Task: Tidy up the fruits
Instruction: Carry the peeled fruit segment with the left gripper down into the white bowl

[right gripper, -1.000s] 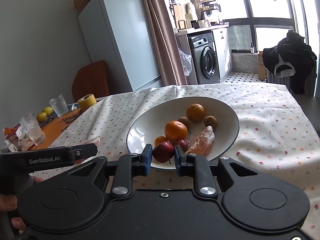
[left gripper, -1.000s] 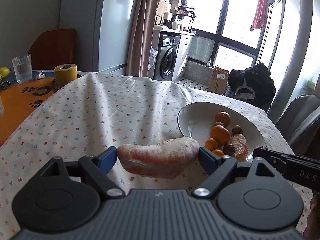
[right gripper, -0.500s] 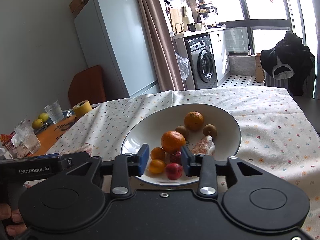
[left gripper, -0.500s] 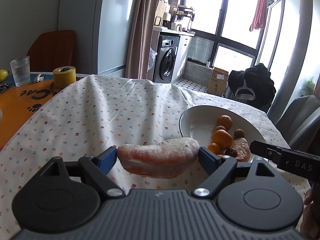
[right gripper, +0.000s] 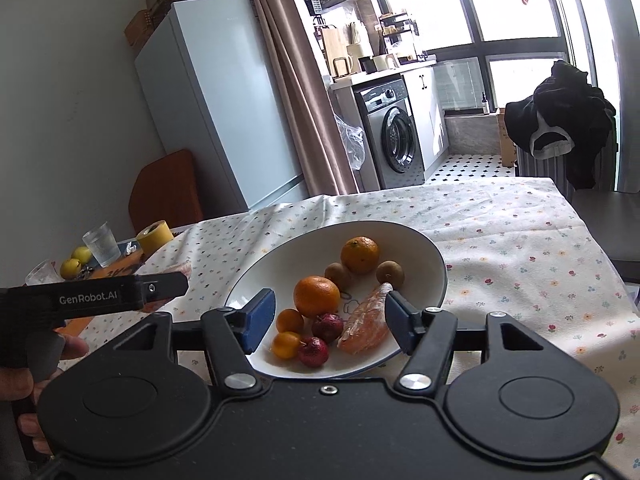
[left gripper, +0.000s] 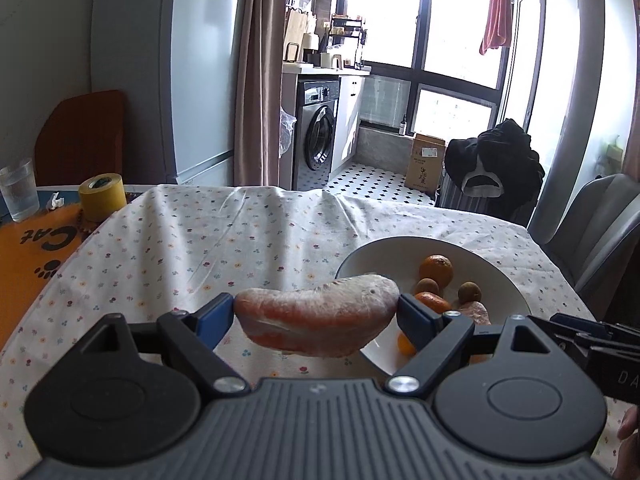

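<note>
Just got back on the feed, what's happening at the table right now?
Fruit is being gathered into the white bowl. The left tongs are shut end to end on a wrapped pomelo wedge, held above the tablecloth just left of the bowl. The right tongs are open and empty over the bowl's near side, where oranges, small red fruits, brown ones and another wrapped wedge already lie.
</note>
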